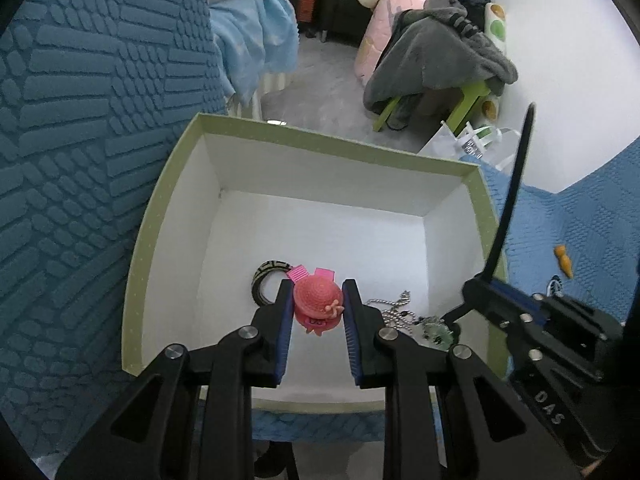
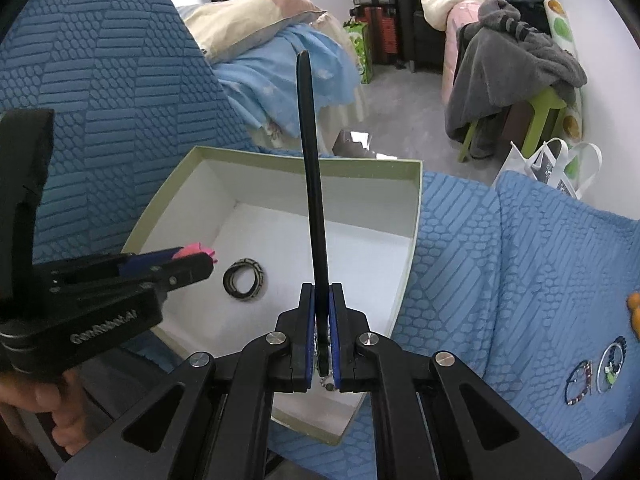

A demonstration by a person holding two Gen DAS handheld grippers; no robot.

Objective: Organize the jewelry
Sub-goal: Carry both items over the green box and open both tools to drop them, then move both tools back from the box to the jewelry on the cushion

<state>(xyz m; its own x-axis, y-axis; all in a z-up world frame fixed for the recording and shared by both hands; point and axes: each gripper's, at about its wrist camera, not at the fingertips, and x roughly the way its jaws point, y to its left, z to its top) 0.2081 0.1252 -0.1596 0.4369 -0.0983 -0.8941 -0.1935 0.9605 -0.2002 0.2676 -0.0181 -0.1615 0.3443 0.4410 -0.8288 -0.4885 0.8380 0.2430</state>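
Green-rimmed box (image 1: 140, 264) sits on the blue textured cover (image 2: 480, 248). Left claw (image 1: 316, 304), marked "GenRobot.AI", clamps a pink hat hair clip (image 1: 318, 298) inside the box. Right claw (image 2: 322, 320), lettered "DAS", grips a black headband (image 2: 312, 180) upright. Patterned bangle (image 2: 244, 279) lies on the box floor.

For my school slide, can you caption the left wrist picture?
Left hand-held gripper holds a pink hat clip over the green-rimmed box, beside a patterned ring.
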